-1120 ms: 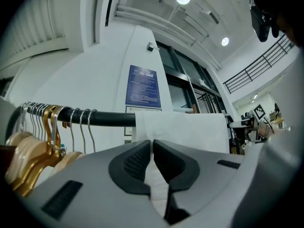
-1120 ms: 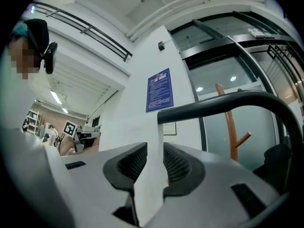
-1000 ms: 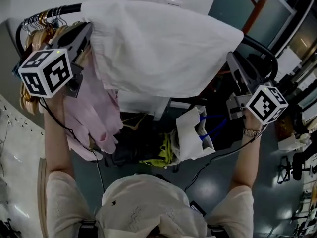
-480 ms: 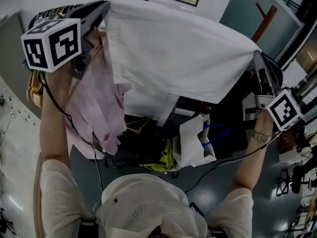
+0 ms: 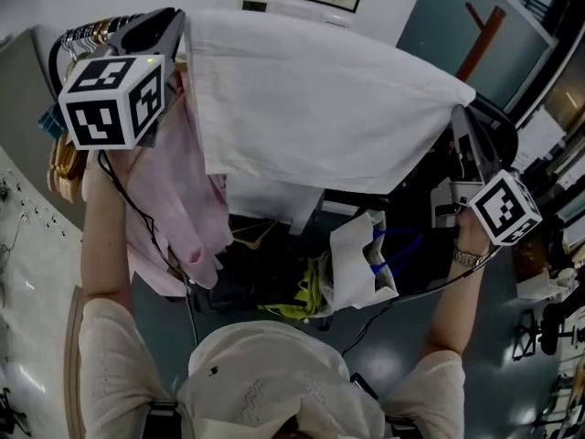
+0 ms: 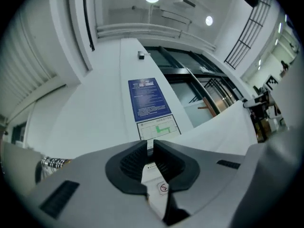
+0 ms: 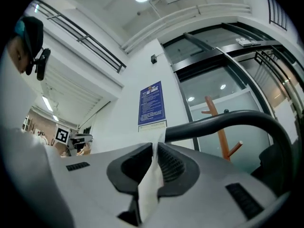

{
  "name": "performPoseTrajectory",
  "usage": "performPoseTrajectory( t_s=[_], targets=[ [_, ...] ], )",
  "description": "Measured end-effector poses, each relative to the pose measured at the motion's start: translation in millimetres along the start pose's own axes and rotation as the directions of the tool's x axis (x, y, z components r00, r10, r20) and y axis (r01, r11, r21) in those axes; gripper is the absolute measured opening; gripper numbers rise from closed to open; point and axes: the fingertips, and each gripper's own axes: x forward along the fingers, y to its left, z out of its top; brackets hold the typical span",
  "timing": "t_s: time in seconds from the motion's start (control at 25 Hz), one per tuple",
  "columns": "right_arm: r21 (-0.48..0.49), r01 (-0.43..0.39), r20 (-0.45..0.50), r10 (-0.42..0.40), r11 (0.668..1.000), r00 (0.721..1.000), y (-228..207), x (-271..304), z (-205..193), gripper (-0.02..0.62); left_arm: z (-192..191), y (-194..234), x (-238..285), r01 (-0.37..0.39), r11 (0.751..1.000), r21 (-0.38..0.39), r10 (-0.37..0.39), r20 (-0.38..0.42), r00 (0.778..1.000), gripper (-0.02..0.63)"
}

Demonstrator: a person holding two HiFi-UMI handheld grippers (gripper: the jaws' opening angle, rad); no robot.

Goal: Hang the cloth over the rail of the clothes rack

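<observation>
A white cloth point(image 5: 311, 108) is stretched out in the air in front of the rack, held by both grippers. My left gripper point(image 5: 174, 21) is shut on the cloth's upper left corner; in the left gripper view point(image 6: 149, 148) a label edge of the cloth point(image 6: 154, 184) is pinched between the pads. My right gripper point(image 5: 460, 117) pinches the right corner, with the cloth point(image 7: 149, 184) between its pads point(image 7: 156, 148) while its jaws are opening slightly. The black rail point(image 7: 228, 120) curves just past the right gripper's tips.
Several hangers point(image 5: 82, 39) crowd the rail's left end, with a pink garment point(image 5: 174, 208) hanging below them. Under the rack sit a white bag point(image 5: 356, 254) with blue handles and a yellow-green item point(image 5: 306, 286). A blue notice point(image 6: 148, 99) is on the wall behind.
My right gripper has gone up to the cloth's right corner and shut on it. The left gripper has risen, and the cloth now hangs spread wider between the two.
</observation>
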Motion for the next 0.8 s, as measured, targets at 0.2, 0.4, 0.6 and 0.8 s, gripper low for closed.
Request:
performPoseTrajectory(
  t_s=[0.2,0.4,0.6,0.8],
  targets=[
    [-0.1,0.076,0.006,-0.076,0.992,0.997,-0.8,-12.3,-0.6,0.061,1.1,-12.8,-12.0,-0.006,0.996,0.089,0.003,0.037,0.999,0.025],
    [-0.205,0.162,0.112,-0.141,0.965,0.984,3.7,-39.5,1.5,0.026,2.4,-28.6,-41.3,-0.02,0.998,0.058,0.01,0.161,0.987,0.023],
    [-0.223,0.024,0.103,-0.001,0.975,0.995,46.6,-58.8,-37.3,0.018,-10.1,-71.9,-75.2,0.079,0.996,-0.035,-0.066,0.276,0.959,0.012],
    [-0.191,-0.015,0.068,0.028,0.982,0.997,71.4,-79.6,-104.7,0.018,-62.9,-130.0,-95.7,0.196,0.975,-0.102,-0.161,0.278,0.947,0.012]
  ],
)
